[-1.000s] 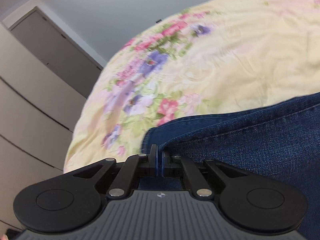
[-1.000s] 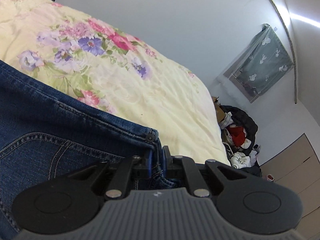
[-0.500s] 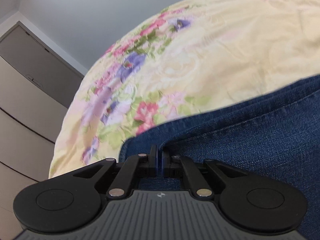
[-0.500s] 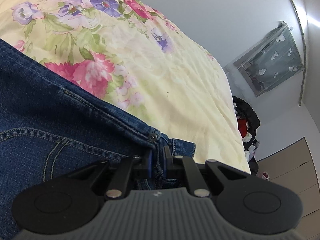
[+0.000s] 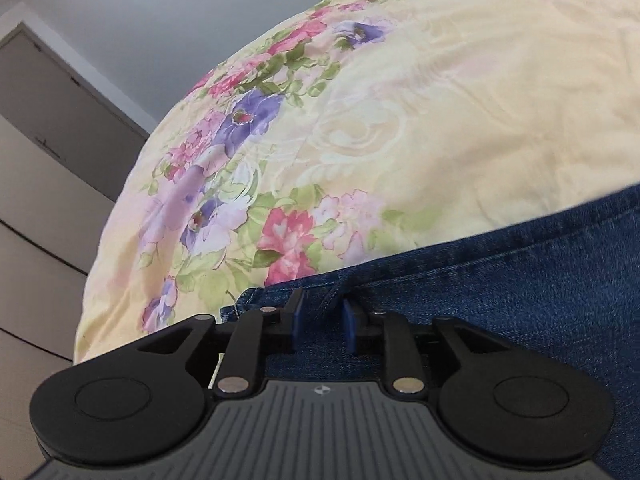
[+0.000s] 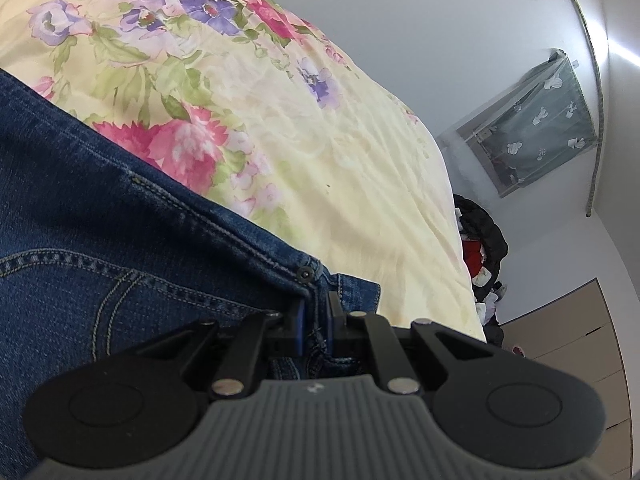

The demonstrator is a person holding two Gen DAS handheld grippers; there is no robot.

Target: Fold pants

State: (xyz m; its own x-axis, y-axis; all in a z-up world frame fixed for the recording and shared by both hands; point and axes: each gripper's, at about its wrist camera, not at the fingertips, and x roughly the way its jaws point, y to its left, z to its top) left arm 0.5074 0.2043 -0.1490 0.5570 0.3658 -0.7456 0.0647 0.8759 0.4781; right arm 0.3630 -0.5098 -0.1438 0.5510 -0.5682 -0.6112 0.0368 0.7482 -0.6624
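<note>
Left wrist view shows the left tongs spread apart over the jeans' edge, which lie on the floral bedspread, a wardrobe beyond. Only the right wrist view shows the right tongs, slightly parted around denim by a rivet, and a clothes heap past the bed.

- Left wrist view: low over the jeans, very near, facing along its fingers across the floral bedspread.
- Right wrist view: equally low and near; both views share jeans and bedspread.
</note>
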